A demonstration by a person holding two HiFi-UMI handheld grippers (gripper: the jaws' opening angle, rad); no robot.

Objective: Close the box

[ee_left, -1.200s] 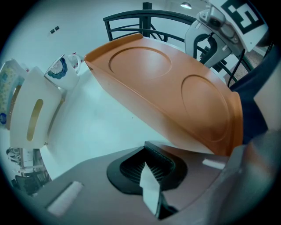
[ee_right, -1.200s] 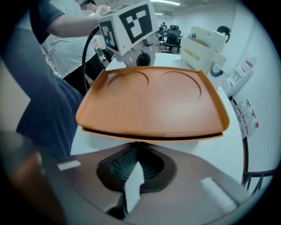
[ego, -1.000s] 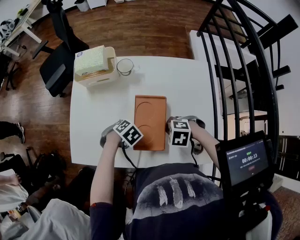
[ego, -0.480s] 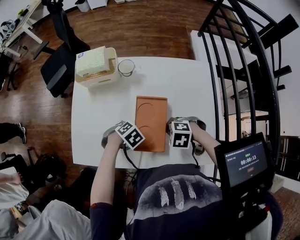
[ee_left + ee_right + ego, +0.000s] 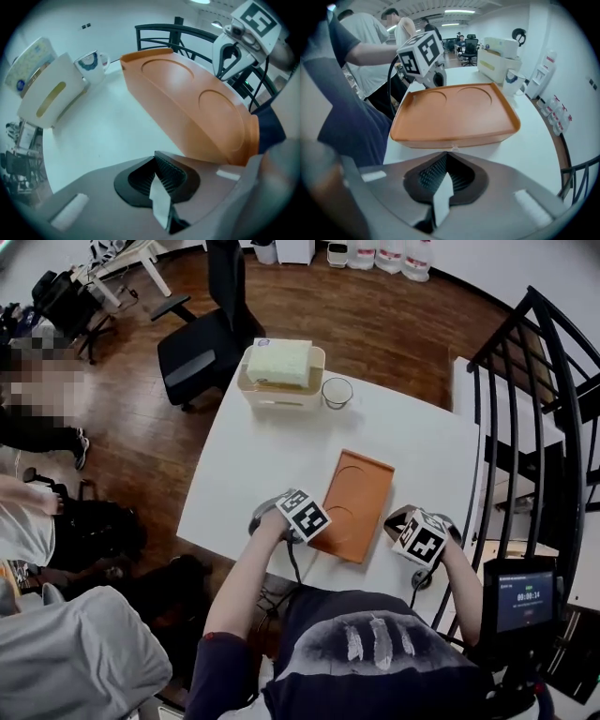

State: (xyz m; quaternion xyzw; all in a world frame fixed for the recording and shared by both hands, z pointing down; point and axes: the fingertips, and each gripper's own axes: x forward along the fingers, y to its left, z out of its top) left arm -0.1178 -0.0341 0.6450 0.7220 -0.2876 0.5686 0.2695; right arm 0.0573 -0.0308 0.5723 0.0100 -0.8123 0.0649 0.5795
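One danger: the box (image 5: 354,505) is maybe not being snapped fully closed. Its lid is looking flat on the bottom part, but the tiny catch on the right long side is too small to be checked.
Cause: the lid is not being pushed down by either claw right now.
Another danger: the box is being rested near the desk (image 5: 253,456) edge closest to the person, so it could be knocked off by an arm or a cable.
Left claw (image 5: 161,174): it is being held low, just beside the left long side of the box and aimed across it. Its two sides are being pressed together, and nothing is being pinched.
Right claw (image 5: 445,174): it is being held low, near the right long side and aimed at it. Its sides are being pressed together too, with nothing between them.
Arms: both are being stretched forward, one on each side of the box.
Far end: a cup (image 5: 337,392) and a white bin (image 5: 281,390) are being seen, well apart from the box.
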